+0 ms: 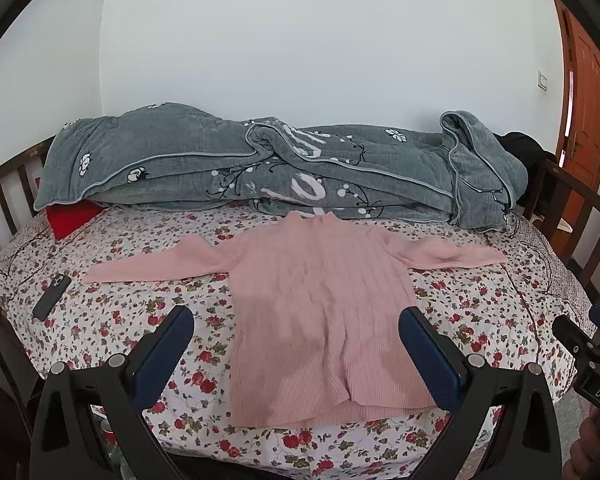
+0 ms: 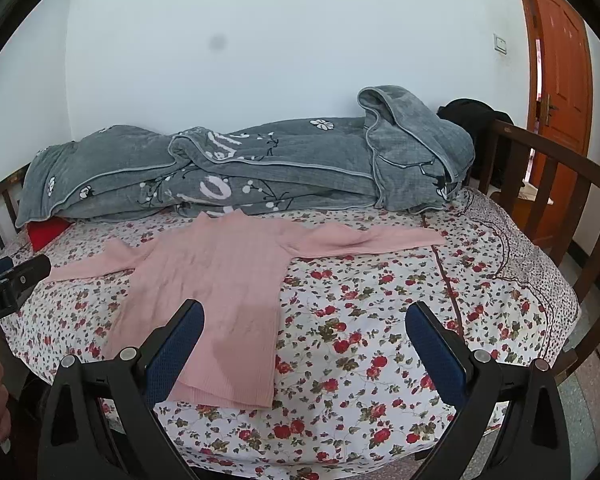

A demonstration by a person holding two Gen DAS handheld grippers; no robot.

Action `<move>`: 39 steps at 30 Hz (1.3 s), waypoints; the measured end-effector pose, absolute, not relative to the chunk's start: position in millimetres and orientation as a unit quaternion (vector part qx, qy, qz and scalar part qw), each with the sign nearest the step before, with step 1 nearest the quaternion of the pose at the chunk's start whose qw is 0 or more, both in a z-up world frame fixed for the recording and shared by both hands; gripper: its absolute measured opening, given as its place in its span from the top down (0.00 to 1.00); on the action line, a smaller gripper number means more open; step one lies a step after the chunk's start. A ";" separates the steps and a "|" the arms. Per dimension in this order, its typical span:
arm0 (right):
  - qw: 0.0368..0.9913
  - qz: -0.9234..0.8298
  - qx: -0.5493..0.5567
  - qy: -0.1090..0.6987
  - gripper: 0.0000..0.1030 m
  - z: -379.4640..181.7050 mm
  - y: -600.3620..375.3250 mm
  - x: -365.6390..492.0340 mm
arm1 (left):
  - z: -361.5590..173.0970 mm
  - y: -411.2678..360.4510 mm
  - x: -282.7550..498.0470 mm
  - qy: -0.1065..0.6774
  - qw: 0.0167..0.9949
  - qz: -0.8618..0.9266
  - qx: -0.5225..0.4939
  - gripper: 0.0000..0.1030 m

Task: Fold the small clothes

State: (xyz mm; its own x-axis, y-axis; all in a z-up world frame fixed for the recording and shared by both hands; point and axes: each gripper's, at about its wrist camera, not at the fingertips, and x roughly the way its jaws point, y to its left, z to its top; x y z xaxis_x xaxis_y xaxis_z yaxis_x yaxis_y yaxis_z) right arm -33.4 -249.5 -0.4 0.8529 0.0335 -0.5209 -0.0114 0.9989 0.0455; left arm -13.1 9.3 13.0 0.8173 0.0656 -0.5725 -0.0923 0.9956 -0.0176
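Note:
A pink ribbed sweater (image 1: pixel 320 312) lies flat on the floral bedsheet (image 1: pixel 140 320), collar toward the wall, both sleeves spread out sideways. My left gripper (image 1: pixel 296 316) is open, hovering over the sweater's lower half with nothing between its blue pads. In the right wrist view the sweater (image 2: pixel 216 300) lies to the left. My right gripper (image 2: pixel 304 312) is open above bare floral sheet (image 2: pixel 380 340), its left finger (image 2: pixel 176 352) over the sweater's hem. The right gripper's body (image 1: pixel 588 360) shows at the left view's right edge, and the left gripper's body (image 2: pixel 8 288) at the right view's left edge.
A rumpled grey quilt (image 1: pixel 280 168) lies along the wall behind the sweater. A dark phone (image 1: pixel 52 290) rests on the sheet at left, near a red cushion (image 1: pixel 70 218). Wooden bed rails (image 2: pixel 560 208) curve around the bed. An orange door (image 2: pixel 556 100) stands at right.

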 end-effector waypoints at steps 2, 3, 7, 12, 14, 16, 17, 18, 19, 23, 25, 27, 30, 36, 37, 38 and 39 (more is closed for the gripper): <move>0.963 0.012 0.021 0.270 0.03 -0.2 -249.4 -33.0 | 12.8 9.9 -13.5 0.299 0.953 0.042 -0.022 0.00; 0.963 0.012 0.021 0.269 0.03 -1.0 -250.1 -37.8 | 12.8 10.3 -13.5 0.299 0.953 0.042 -0.023 0.00; 0.963 0.012 0.020 0.269 0.03 -1.1 -248.5 -38.2 | 12.8 9.7 -14.6 0.300 0.953 0.042 -0.024 0.00; 0.963 0.012 0.024 0.269 0.03 -0.5 -249.9 -37.9 | 12.7 10.0 -15.2 0.298 0.953 0.043 -0.023 0.00; 0.963 0.012 0.025 0.269 0.03 -1.0 -249.3 -37.9 | 12.7 9.5 -15.7 0.298 0.953 0.043 -0.024 0.00; 0.963 0.013 0.025 0.269 0.03 -1.9 -248.4 -37.6 | 12.6 9.3 -15.9 0.297 0.954 0.044 -0.024 0.00; 0.962 0.013 0.025 0.270 0.03 -2.3 -247.9 -37.3 | 12.9 9.8 -16.5 0.297 0.954 0.044 -0.025 0.00; 0.962 0.013 0.025 0.270 0.03 -2.6 -247.6 -37.0 | 12.6 10.1 -16.8 0.297 0.954 0.045 -0.025 0.00; 0.962 0.013 0.025 0.270 0.03 -2.8 -247.4 -36.7 | 12.0 9.6 -16.7 0.298 0.953 0.045 -0.025 0.00; 0.962 0.015 0.027 0.270 0.03 -0.7 -251.2 -39.0 | 12.6 12.4 -17.4 0.298 0.953 0.045 -0.028 0.00; 0.962 0.018 0.029 0.270 0.03 -0.7 -250.3 -38.7 | 12.5 12.7 -17.3 0.298 0.953 0.045 -0.028 0.00; 0.962 0.017 0.028 0.271 0.03 -0.6 -248.8 -38.2 | 12.3 12.9 -17.2 0.299 0.953 0.043 -0.028 0.00; 0.962 0.018 0.029 0.270 0.03 -1.7 -249.3 -38.8 | 12.3 14.5 -16.9 0.300 0.953 0.041 -0.030 0.00; 0.962 0.024 0.025 0.271 0.03 -0.4 -243.2 -36.3 | 10.9 20.2 -12.9 0.299 0.953 0.038 -0.035 0.00; 0.962 0.024 0.024 0.270 0.03 -0.2 -242.2 -35.2 | 9.5 21.6 -10.9 0.301 0.952 0.039 -0.034 0.00; 0.962 0.025 0.025 0.270 0.03 -0.4 -241.1 -33.7 | 7.9 22.9 -9.5 0.302 0.952 0.039 -0.034 0.00; 0.962 0.026 0.025 0.271 0.03 -1.0 -239.8 -33.1 | 6.0 25.0 -7.1 0.304 0.951 0.040 -0.033 0.00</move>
